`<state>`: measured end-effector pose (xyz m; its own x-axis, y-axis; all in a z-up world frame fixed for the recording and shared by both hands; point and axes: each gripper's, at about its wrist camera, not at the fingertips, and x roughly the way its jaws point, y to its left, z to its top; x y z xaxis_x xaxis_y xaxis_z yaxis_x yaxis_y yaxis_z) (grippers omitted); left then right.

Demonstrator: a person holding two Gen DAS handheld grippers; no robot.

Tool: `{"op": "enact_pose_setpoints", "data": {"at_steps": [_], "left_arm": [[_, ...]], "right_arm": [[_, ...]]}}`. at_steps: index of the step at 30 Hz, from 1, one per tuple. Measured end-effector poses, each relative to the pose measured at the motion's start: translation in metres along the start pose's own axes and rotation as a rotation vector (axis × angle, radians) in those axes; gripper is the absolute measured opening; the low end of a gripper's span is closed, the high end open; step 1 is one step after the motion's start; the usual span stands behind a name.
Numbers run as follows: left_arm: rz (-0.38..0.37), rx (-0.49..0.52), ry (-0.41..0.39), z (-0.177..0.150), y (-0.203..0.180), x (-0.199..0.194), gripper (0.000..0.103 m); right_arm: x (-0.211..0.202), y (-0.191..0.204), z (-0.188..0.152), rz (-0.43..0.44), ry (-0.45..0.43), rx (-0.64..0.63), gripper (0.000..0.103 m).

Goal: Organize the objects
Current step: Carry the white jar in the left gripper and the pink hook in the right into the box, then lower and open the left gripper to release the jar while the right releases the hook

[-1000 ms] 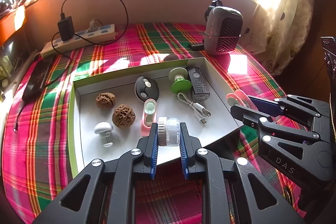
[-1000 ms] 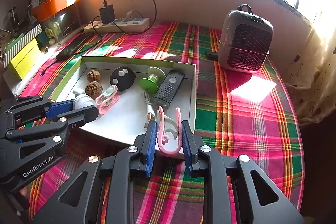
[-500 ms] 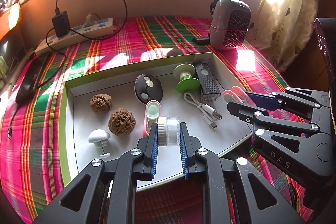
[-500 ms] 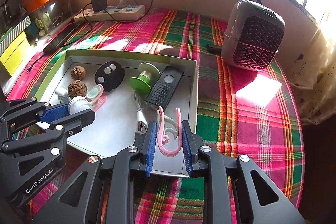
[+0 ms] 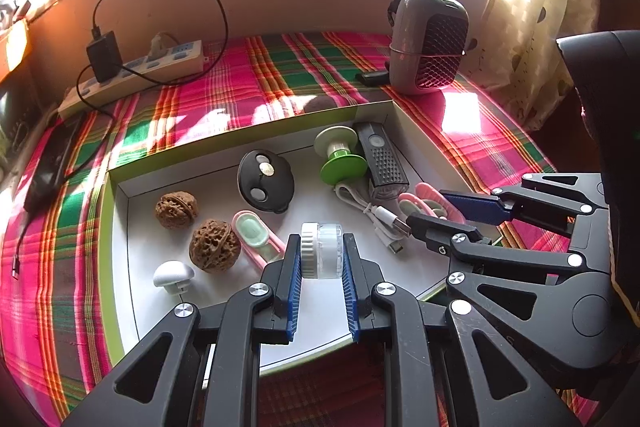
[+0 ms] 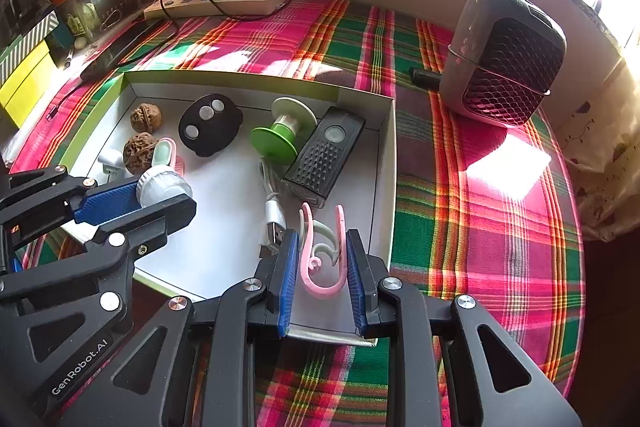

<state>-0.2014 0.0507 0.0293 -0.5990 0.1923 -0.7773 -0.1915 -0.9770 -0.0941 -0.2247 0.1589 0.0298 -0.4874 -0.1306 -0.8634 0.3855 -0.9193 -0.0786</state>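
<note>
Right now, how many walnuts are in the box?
2. One walnut lies near the box's back left corner; the other walnut sits just in front, beside the pink clip. None seems hidden.

White lettering "GenRobot.AI": printed on the black plastic left gripper, at seven o'clock in the right wrist view.

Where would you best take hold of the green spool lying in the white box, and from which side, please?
Probably the narrow white core of the green spool, between its two flanges, coming from above. It lies tipped on its side, so the core is exposed. The black remote sits tight against one side, so set the fingers clear of it.
</note>
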Motion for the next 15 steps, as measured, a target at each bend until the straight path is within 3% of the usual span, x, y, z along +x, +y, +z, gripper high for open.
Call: {"op": "enact_pose_setpoints", "data": {"at_steps": [15], "left_arm": [[0.011, 0.010, 0.038, -0.003, -0.002, 0.013, 0.017]], "right_arm": [[0.005, 0.001, -0.002, 0.001, 0.008, 0.001, 0.024]]}}
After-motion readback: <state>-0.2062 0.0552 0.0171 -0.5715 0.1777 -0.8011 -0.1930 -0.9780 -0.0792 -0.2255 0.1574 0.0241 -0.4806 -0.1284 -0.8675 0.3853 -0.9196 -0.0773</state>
